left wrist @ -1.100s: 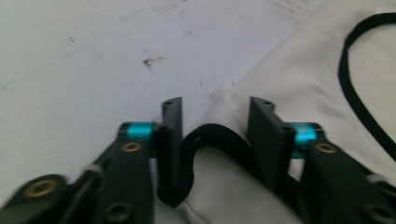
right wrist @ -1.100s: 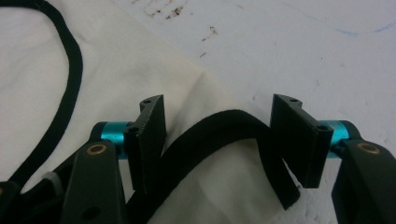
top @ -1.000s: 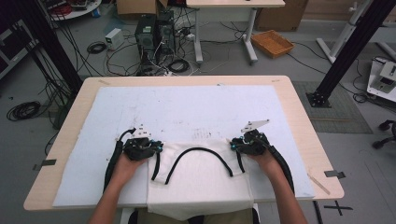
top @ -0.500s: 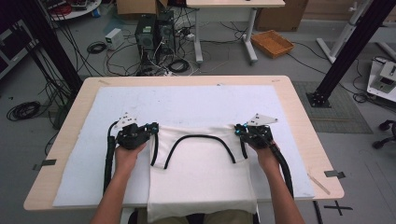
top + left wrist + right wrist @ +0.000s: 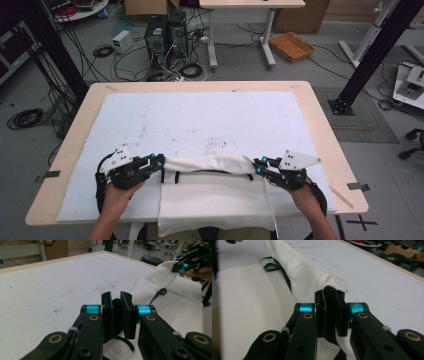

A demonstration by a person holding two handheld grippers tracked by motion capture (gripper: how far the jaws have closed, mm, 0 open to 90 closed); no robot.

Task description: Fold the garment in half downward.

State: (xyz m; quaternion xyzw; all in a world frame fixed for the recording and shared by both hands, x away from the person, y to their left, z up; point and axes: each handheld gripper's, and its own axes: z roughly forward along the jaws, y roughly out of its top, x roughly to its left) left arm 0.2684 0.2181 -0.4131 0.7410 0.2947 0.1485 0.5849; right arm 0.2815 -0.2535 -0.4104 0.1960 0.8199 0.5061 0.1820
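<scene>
We look down on the table (image 5: 320, 130) with its white mat (image 5: 200, 125), and at six o'clock on it lies the white tote bag (image 5: 215, 200), its near edge hanging over the table's rim toward the person. Our left gripper (image 5: 161, 165) sits at about eight o'clock, our right gripper (image 5: 256, 167) at about four o'clock, and between them the bag's top edge is lifted and drawn into a taut rolled band. In the left gripper view the left gripper (image 5: 117, 312) has its jaws pressed together on a fold of white cloth and black strap (image 5: 157, 293), pinching the bag's corner. In the right gripper view the right gripper (image 5: 332, 315) is clamped the same way, black strap and white cloth squeezed between its jaws, the fabric running away toward eleven o'clock. The black handles (image 5: 210, 172) lie just under the raised edge, on the flat body of the bag. Both hands (image 5: 117, 197) rest low at the near edge of the table.
</scene>
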